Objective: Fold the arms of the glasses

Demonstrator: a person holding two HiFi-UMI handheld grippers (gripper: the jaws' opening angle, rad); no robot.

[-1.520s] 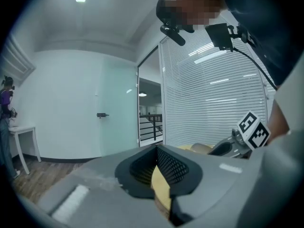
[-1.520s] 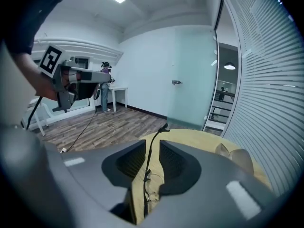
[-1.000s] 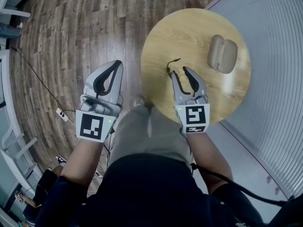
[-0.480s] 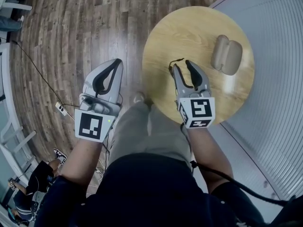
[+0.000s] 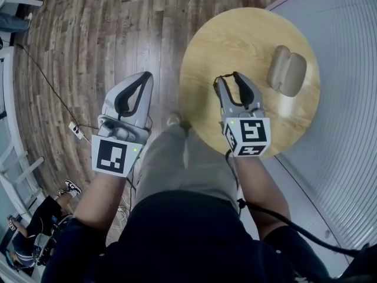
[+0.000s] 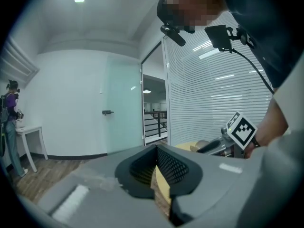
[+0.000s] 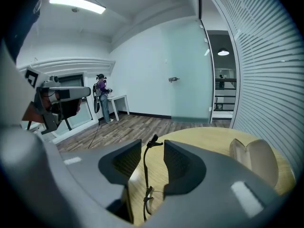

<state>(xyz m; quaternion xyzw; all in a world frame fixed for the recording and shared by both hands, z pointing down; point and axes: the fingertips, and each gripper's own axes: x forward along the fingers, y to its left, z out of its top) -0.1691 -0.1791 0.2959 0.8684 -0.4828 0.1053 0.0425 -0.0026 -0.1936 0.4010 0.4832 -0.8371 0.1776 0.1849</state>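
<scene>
Thin black glasses [image 7: 144,171] lie on the round wooden table [image 7: 199,139], one arm sticking up between my right gripper's jaws. My right gripper [image 7: 152,148] is open; its jaws have just been opening, and a gap shows on both sides of the arm. From the head view only the glasses' tip [image 5: 224,76] peeks out at the right gripper [image 5: 229,78]. My left gripper [image 5: 143,76] hangs over the floor left of the table [image 5: 235,34], shut and empty. In its own view the left gripper [image 6: 156,148] has its pads together.
A beige glasses case [image 5: 287,71] lies open on the table's right side, also seen in the right gripper view as the case [image 7: 254,160]. A wall of blinds [image 5: 347,99] runs close behind the table. A cable [image 5: 53,102] trails across the wooden floor.
My right gripper has edged forward over the table along the glasses and its jaws stand a little wider. The left gripper has stayed put.
</scene>
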